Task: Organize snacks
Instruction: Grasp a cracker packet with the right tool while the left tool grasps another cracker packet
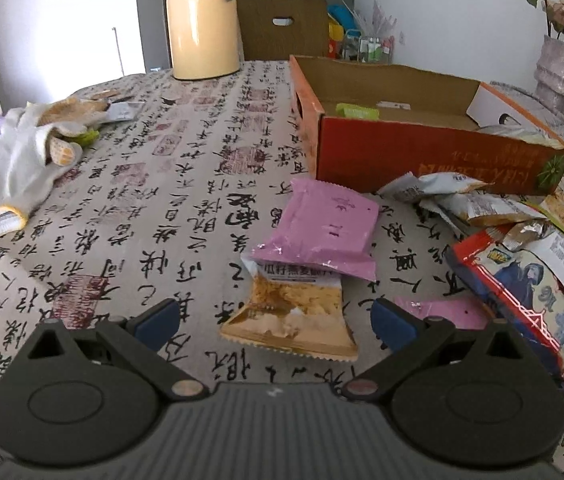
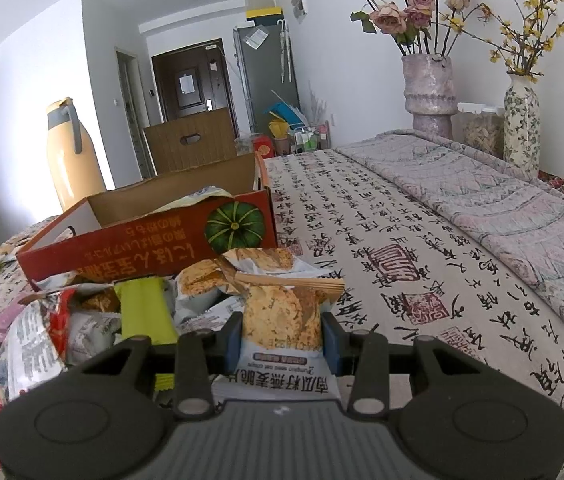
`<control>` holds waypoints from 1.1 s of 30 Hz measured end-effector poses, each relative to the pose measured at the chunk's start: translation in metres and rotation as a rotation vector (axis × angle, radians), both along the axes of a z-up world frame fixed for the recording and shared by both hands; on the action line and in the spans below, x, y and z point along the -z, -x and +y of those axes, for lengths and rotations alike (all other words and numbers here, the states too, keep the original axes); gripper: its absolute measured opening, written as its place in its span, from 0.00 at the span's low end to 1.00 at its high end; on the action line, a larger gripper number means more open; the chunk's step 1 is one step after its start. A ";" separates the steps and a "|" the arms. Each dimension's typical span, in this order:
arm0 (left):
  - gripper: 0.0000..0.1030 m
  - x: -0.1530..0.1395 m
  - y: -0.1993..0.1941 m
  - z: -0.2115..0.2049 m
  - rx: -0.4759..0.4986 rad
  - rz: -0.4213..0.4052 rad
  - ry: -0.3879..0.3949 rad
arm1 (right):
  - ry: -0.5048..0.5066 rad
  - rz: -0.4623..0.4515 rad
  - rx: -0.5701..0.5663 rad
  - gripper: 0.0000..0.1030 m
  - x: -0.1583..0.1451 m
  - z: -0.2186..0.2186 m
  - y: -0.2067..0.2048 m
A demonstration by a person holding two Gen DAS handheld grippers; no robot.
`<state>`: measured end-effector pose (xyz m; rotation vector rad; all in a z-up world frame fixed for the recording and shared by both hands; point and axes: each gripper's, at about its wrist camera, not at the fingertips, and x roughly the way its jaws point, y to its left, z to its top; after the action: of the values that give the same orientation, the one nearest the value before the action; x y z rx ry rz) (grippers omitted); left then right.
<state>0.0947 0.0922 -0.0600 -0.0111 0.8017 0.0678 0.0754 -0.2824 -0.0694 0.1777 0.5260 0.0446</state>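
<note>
Crisp packet (image 2: 282,316) sits clamped in your right gripper (image 2: 282,334): light, crinkly, brittle inside, so pinch gently. Left gripper (image 1: 275,322) gapes wide, empty.

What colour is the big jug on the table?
The jug is pale yellow with a grey handle, clearest in the left wrist view.

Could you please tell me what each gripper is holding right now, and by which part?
The right gripper pinches a snack packet across its middle. The left gripper is open, holding nothing.
</note>
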 end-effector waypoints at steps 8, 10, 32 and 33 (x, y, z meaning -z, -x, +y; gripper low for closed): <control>1.00 0.004 -0.009 -0.002 -0.012 0.020 -0.023 | 0.003 -0.001 -0.006 0.38 0.000 0.004 0.001; 0.99 0.003 -0.010 -0.003 -0.013 0.014 -0.027 | 0.004 0.001 -0.008 0.38 0.001 0.005 0.001; 0.42 -0.003 0.022 -0.008 0.003 -0.026 0.028 | -0.005 -0.017 -0.038 0.38 -0.005 0.011 0.016; 0.38 -0.004 0.024 -0.008 0.005 -0.029 0.034 | -0.005 -0.019 -0.040 0.38 -0.006 0.012 0.017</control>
<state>0.0706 0.0846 -0.0558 -0.0421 0.7740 0.0496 0.0587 -0.2707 -0.0637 0.1717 0.5103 0.0866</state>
